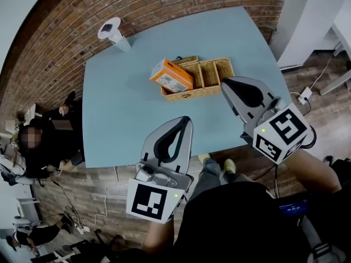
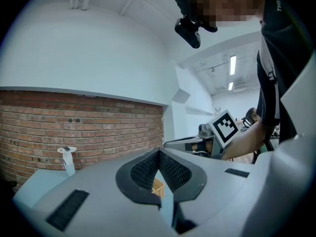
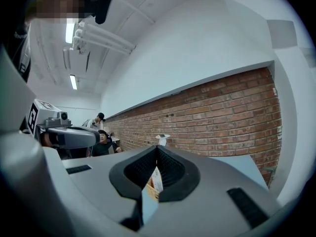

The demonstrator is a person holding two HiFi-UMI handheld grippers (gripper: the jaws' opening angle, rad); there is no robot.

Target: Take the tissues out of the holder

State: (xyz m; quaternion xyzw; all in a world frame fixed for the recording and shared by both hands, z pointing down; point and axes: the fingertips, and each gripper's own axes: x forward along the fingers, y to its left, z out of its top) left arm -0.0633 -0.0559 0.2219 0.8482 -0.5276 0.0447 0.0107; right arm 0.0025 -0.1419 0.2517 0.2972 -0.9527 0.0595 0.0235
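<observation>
An orange tissue box (image 1: 171,75) rests tilted in the left end of a wicker holder (image 1: 213,73) on the blue table (image 1: 120,114). My left gripper (image 1: 185,121) hovers shut over the table's near edge, well short of the holder. My right gripper (image 1: 225,83) is also shut and empty, its tip close to the holder's right end. In the left gripper view the jaws (image 2: 159,152) meet, with a bit of wicker (image 2: 158,187) behind them. In the right gripper view the shut jaws (image 3: 157,148) frame the box (image 3: 156,180).
A white stand with a round top (image 1: 112,33) sits at the table's far left corner. A seated person (image 1: 38,141) is at the left beside the table. A brick wall runs behind the table, and cables lie on the floor at the lower left.
</observation>
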